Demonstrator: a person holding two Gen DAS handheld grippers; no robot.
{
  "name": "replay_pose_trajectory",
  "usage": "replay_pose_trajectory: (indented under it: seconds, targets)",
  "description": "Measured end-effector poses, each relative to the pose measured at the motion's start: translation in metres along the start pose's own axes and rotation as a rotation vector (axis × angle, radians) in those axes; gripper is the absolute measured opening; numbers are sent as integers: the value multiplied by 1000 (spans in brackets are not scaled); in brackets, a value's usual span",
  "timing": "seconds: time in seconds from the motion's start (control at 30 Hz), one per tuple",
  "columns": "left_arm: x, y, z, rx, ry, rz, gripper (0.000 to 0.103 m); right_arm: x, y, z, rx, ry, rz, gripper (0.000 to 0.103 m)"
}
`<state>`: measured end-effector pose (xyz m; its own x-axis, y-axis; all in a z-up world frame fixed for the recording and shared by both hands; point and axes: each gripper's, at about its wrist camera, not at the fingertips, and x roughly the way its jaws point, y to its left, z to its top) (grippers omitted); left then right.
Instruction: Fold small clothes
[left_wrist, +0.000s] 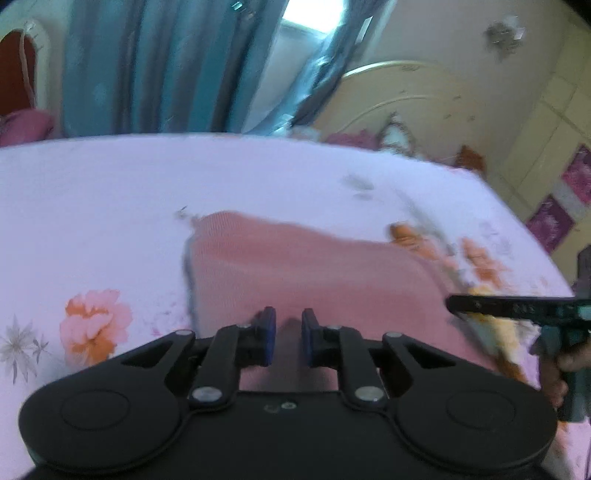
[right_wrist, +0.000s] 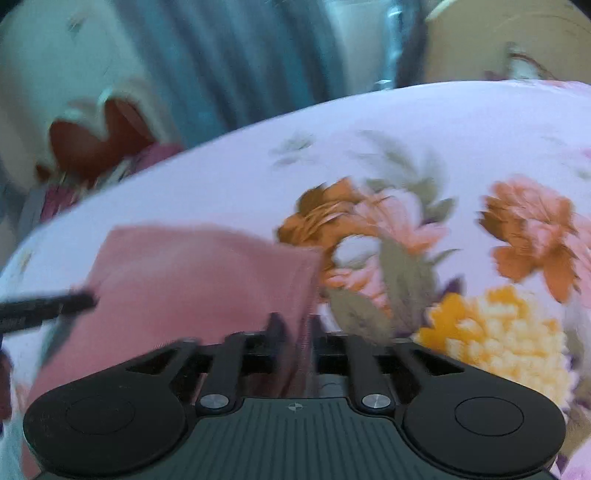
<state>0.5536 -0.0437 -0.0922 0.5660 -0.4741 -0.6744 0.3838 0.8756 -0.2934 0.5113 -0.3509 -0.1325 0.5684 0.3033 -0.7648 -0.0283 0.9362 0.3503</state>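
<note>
A pink knit garment lies on the floral bed sheet. My left gripper sits at its near edge, and a ridge of pink cloth rises between the blue pads, pinched there. My right gripper is at the garment's right edge. Its black fingers stand apart with a strip of cloth loose between them. Each gripper shows side-on in the other's view: the right gripper at the cloth's right side, the left gripper at its left.
The sheet carries big orange, pink and yellow flower prints. Behind the bed hang teal curtains, with a cream headboard at the right and a red-padded chair at the left. A hand holds the right gripper's handle.
</note>
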Motion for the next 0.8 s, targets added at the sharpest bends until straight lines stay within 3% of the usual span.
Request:
replay_pose_trajectory:
  seconds: [0.1,0.27,0.43,0.5,0.53,0.7,0.8]
  targets:
    - [-31,-9,-20,9,-43,-45,19,-34,0,-8,32,-21,98,38]
    - [-77,-11,-68,-94,-31,-90,19,-80,4,-52,61,36,195,38]
    - [-73,-11,-96,-150,16,-72,15,-74,15,-86,90,133,232,38]
    - [-66,-14,-99,-144,33,-50,15,-68,24,-91,61,132,231,34]
    - [-64,-16,-100,-138,37,-43,15,-65,29,-90,33,133,220,4]
    - [-64,-41,-98,-65,56,-85,15,-90,30,-75,-11,58,161,3]
    - [-46,-51,-113,-56,110,-69,15,-88,26,-82,-55,95,95,3]
